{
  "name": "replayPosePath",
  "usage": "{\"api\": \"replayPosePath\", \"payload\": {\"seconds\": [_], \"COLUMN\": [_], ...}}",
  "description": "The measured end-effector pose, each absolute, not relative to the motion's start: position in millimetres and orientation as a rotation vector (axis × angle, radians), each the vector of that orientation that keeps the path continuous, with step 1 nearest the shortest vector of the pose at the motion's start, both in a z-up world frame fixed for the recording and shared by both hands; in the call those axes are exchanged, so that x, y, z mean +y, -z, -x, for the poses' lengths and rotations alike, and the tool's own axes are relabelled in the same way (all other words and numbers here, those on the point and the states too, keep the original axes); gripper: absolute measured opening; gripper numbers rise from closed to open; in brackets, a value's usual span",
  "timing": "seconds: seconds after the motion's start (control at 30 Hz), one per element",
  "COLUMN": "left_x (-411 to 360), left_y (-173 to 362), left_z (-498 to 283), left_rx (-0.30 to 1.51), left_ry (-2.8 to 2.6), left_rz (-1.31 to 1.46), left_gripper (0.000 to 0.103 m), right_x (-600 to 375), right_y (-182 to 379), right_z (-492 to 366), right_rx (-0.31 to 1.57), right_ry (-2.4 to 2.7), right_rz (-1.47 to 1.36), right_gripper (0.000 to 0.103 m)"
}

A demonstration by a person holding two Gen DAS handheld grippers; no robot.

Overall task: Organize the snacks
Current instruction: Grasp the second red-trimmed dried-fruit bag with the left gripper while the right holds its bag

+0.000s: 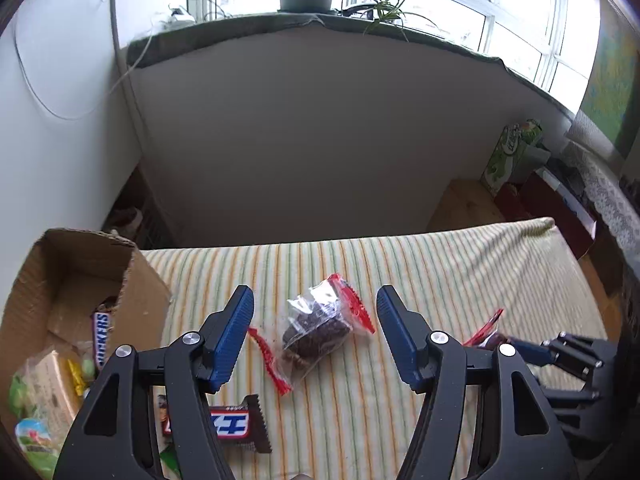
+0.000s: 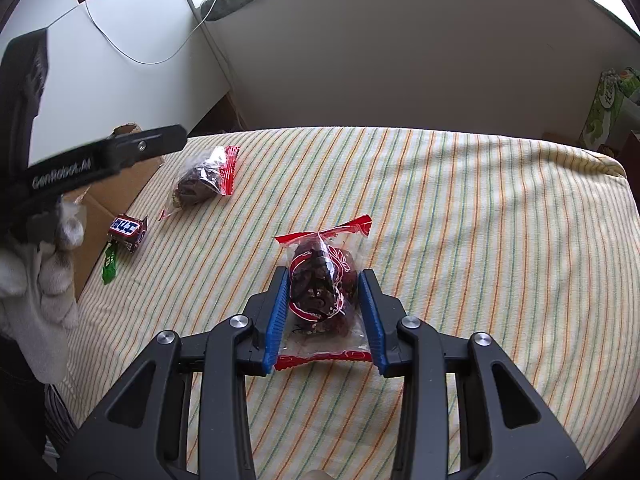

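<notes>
Far left of the left gripper (image 1: pixel 316 334) sits the cardboard box (image 1: pixel 80 280), already holding a Snickers bar (image 1: pixel 101 336) and other wrapped snacks. Just below and left of that gripper's left finger lies a loose chocolate bar (image 1: pixel 230 424) on the striped worktop (image 1: pixel 440 264). The left gripper is wide apart and empty; a clear packet of dark snack (image 1: pixel 318 330) lies between and just ahead of its fingertips, untouched. If the jaws shut only on the crinkly red-edged film, the packet may slide out or twist during the lift.

To the right, the right gripper (image 2: pixel 326 316) is closed on a second red-printed packet (image 2: pixel 322 292), pads pressing both sides, the packet low over the cloth. Its glossy wrapper is gripped near the middle; the lumpy contents could shift and let it slip on the way across to the box, or the two grippers could collide there.
</notes>
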State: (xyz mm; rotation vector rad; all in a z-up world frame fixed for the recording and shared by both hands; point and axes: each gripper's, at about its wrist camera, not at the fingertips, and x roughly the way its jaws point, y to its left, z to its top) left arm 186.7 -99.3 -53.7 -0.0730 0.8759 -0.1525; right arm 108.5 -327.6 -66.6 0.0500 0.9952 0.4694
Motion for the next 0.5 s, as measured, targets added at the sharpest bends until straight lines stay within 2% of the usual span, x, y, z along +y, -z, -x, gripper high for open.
{"api": "replayPosePath", "payload": {"seconds": [0.2,0.37,0.5], "left_x": [-71.2,-73.5,-88.4], "left_y": [84.8,93.9,89.3], "left_z": [-226.8,-222.6,-203.9], "left_rx": [1.024,1.092,1.101], "left_ry": [0.112,0.169,0.235], "left_rz": [0.25,0.341,0.291], "left_gripper": [0.063,0.063,0.063], "right_x": [-327.1,-326.5,-330.5], "right_y": [67.9,68.4,69.4], "right_z": [-110.6,-111.8,-112.2], "right_rx": [0.995,0.994,0.997], "right_ry": [-0.469,-0.472,-0.477], "right_rz": [-0.05,-0.046,-0.063], "right_gripper": [0.037,0.037,0.037]}}
